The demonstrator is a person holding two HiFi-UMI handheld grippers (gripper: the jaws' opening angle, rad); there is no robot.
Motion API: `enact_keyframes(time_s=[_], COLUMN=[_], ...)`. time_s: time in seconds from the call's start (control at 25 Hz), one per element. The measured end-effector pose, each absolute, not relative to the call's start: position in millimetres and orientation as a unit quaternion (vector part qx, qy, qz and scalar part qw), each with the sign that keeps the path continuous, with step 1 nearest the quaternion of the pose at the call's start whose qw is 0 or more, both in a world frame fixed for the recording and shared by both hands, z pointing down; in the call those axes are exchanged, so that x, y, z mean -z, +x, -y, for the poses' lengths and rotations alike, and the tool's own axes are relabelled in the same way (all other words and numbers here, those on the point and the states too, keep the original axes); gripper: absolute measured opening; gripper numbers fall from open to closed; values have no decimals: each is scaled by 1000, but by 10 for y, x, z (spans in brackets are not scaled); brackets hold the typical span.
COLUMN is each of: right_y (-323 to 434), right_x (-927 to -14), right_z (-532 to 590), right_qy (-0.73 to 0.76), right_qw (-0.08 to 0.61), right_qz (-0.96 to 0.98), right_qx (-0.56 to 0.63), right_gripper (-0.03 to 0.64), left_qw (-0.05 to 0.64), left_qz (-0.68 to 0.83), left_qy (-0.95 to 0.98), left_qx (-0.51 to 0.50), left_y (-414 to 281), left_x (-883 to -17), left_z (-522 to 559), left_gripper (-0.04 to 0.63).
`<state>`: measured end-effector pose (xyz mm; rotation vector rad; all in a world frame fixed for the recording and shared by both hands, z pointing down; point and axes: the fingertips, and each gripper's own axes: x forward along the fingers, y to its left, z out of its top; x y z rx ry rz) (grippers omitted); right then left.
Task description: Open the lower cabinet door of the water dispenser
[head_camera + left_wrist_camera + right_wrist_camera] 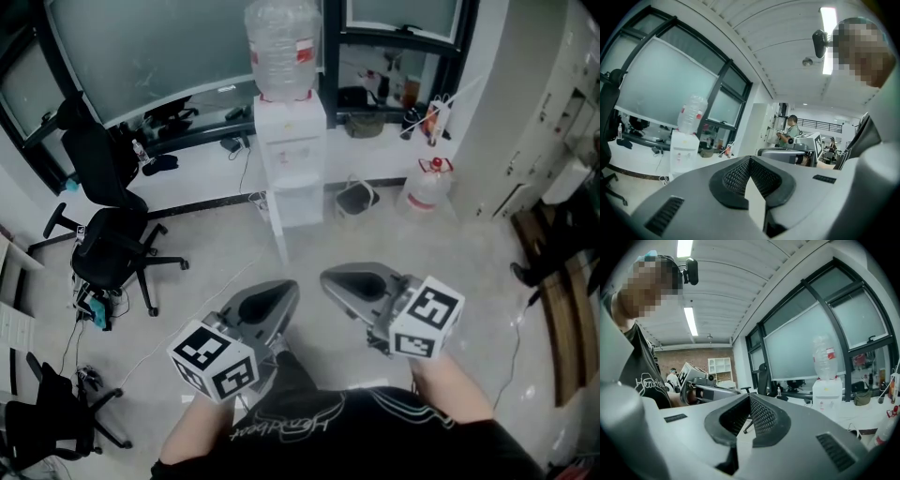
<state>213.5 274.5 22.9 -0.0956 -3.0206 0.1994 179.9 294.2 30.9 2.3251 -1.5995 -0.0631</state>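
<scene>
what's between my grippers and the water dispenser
Just bare shiny floor, as the head view shows. The left gripper and right gripper hang short of the water dispenser.

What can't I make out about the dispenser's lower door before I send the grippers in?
Head view: the lower cabinet door of the water dispenser is too small; its handle and latch state are unreadable.
Left gripper view: the left gripper cuts off the dispenser's foot, and the door is tiny.
Right gripper view: the right gripper hides the dispenser's lower half.
</scene>
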Motion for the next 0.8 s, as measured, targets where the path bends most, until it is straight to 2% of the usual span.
enact_keyframes(time_s=[0.8], right_y=[2524], right_x=[26], right_z=[-2897], right_qy=[-27], right_qw=[32], right_qz=[997], right_qx=[-59], right_gripper=[14], left_qw=[127], left_qz=[544], left_qy=[829], left_qx=[8], left_y=[2188], left_x=[-83], left_z=[-3040], left_gripper=[0])
